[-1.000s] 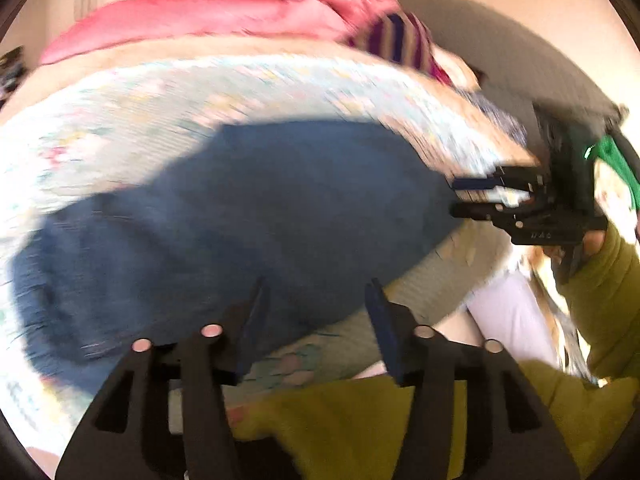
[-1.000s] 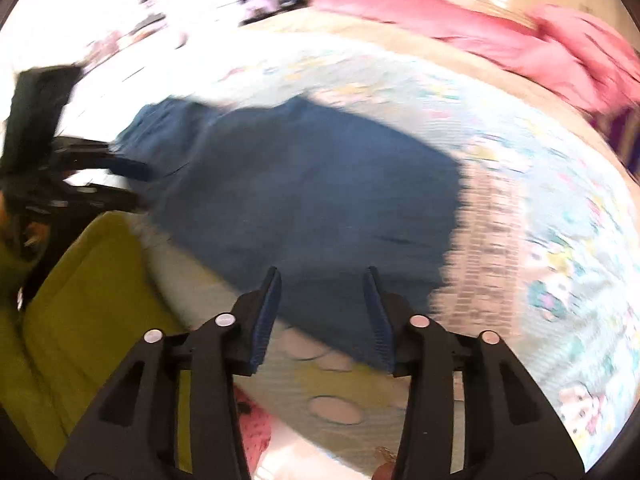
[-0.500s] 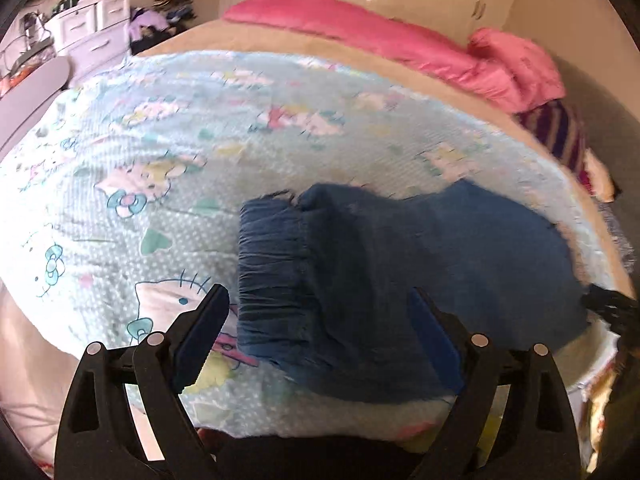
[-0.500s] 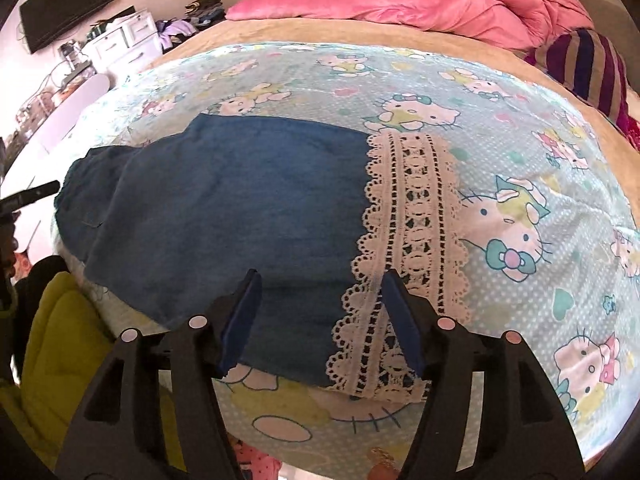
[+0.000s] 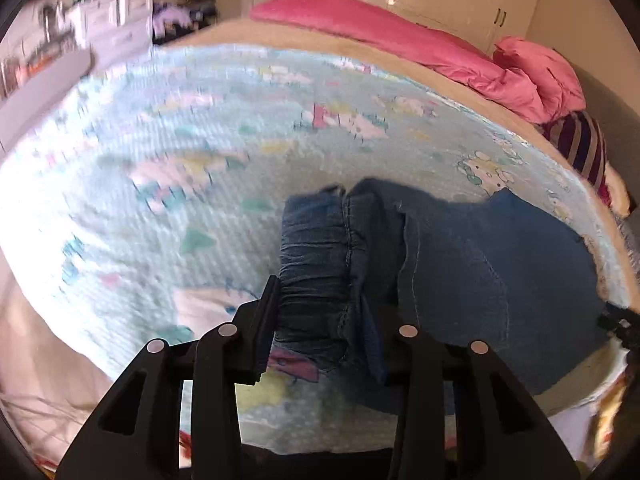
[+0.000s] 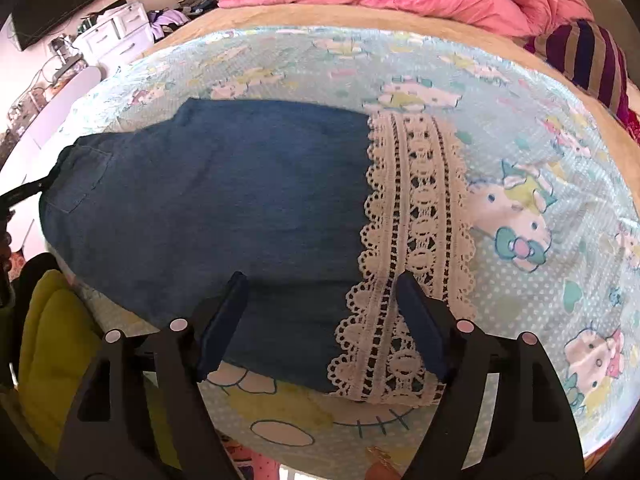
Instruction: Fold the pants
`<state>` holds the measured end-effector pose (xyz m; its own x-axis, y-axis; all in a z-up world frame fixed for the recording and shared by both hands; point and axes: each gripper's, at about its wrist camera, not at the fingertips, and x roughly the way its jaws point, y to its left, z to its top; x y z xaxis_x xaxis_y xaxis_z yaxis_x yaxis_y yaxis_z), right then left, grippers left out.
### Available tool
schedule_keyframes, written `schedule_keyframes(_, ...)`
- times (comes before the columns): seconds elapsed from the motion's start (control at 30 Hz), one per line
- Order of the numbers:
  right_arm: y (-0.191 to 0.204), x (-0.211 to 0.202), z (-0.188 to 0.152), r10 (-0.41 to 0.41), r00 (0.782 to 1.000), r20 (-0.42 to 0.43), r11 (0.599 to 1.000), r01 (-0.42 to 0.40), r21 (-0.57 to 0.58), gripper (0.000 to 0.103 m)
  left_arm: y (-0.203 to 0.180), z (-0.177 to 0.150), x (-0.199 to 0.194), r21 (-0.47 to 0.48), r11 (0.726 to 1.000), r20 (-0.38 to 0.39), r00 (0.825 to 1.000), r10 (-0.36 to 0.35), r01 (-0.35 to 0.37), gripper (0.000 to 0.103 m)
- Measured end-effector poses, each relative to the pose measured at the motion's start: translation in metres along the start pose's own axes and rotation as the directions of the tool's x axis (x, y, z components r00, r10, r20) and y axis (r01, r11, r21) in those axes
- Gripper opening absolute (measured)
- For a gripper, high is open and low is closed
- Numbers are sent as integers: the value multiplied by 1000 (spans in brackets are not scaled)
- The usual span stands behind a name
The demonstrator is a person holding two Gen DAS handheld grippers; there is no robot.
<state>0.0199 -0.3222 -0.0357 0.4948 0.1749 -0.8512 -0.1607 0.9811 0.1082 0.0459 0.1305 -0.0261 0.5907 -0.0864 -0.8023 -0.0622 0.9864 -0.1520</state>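
Blue denim pants (image 6: 224,200) lie flat on the bed (image 6: 560,208). The left gripper (image 5: 320,320) has its jaws pinching the gathered elastic waistband (image 5: 316,256). The right gripper (image 6: 320,320) hovers with jaws spread over the lace hem (image 6: 408,240). The cloth looks soft, light and floppy; the hem corners seem best to grasp.

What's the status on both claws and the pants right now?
Left claw closing around pants waistband, grip unconfirmed. Right claw open over lace hem. Pants flat on bedspread. Nothing blocking.
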Motion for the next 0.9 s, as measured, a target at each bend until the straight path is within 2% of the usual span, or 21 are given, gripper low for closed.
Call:
schedule_keyframes(0.13, 1, 1, -2, 6, 1000, 1, 1000, -6, -6, 73, 0, -1, -1, 12, 1000, 9, 1000, 2, -2, 40)
schedule_keyframes(0.23, -2, -5, 1, 31, 999, 6, 999, -31, 7, 73, 3, 2, -17, -20, 1000, 36, 999, -9, 10, 45)
schedule_keyframes(0.33, -11, -25, 9, 80, 993, 87, 995, -84, 45, 73, 1, 7, -42, -15, 1000, 93, 996, -3, 5, 46)
schedule_keyframes(0.37, -15, -32, 14, 76, 990, 121, 995, -83, 53, 73, -2, 10, -50, -10, 1000, 116, 993, -8, 9, 49)
schedule_keyframes(0.4, -18, -36, 18, 71, 987, 146, 995, -81, 60, 73, -6, 15, -58, -3, 1000, 135, 991, -16, 16, 62)
schedule_keyframes(0.43, -24, -40, 24, 69, 982, 174, 994, -83, 73, 73, -14, 21, -66, 14, 999, 160, 987, -31, 29, 69)
schedule_keyframes(0.53, -43, -38, 43, 57, 978, 203, 989, -82, 120, 73, -38, 34, -73, 68, 995, 184, 980, -81, 69, 69)
schedule_keyframes(0.6, -56, -32, 57, 57, 976, 208, 987, -87, 138, 73, -59, 43, -68, 114, 989, 166, 979, -115, 97, 69)
schedule_keyframes(0.67, -67, -24, 68, 48, 980, 195, 982, -82, 169, 67, -89, 53, -57, 172, 971, 132, 973, -189, 165, 69)
schedule_keyframes(0.7, -77, -15, 76, 69, 980, 185, 975, -106, 197, 65, -100, 56, -52, 194, 963, 115, 971, -211, 187, 69)
schedule_keyframes(0.77, -89, -6, 84, 99, 979, 178, 961, -141, 236, 57, -132, 65, -32, 254, 930, 40, 958, -285, 266, 69)
schedule_keyframes(0.8, -95, 1, 88, 123, 977, 173, 953, -165, 255, 56, -146, 69, -21, 273, 916, 7, 952, -307, 293, 67)
schedule_keyframes(0.9, -111, 21, 94, 170, 974, 150, 929, -209, 304, 50, -194, 76, 14, 356, 864, -99, 933, -345, 357, 51)
